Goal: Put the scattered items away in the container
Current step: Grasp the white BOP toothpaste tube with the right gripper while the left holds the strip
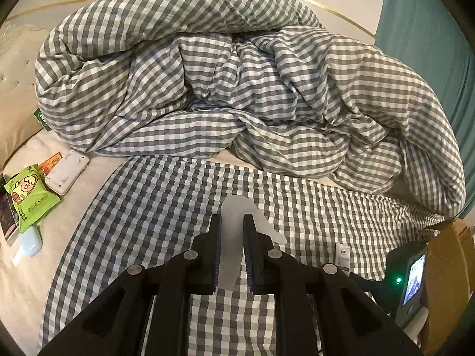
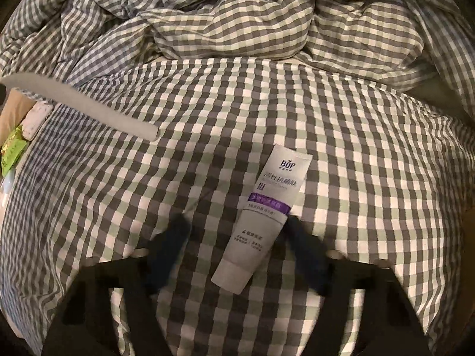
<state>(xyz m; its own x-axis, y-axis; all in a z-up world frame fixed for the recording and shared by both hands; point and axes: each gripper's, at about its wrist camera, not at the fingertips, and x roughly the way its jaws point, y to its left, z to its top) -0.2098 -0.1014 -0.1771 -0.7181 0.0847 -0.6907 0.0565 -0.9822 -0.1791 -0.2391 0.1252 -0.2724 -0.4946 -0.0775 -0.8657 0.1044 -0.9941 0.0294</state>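
My left gripper [image 1: 232,219] is shut on a pale, flat, translucent plastic piece [image 1: 234,207] and holds it above the checked bed sheet [image 1: 148,207]. The same piece shows as a long pale strip [image 2: 89,103] at the left of the right wrist view. A white toothpaste tube [image 2: 261,213] with a purple band lies on the sheet, its cap toward me. My right gripper [image 2: 234,222] straddles it. The right finger [image 2: 299,237] is at the tube's edge, the left finger [image 2: 175,237] stands well apart, and both are blurred. The jaws are open.
A crumpled checked duvet [image 1: 237,74] fills the back of the bed. At the left lie a green snack packet [image 1: 28,195], a white case [image 1: 66,172], an orange packet [image 1: 50,161], a light blue object [image 1: 29,243] and a book [image 1: 7,216]. A brown cardboard box [image 1: 448,267] stands at right.
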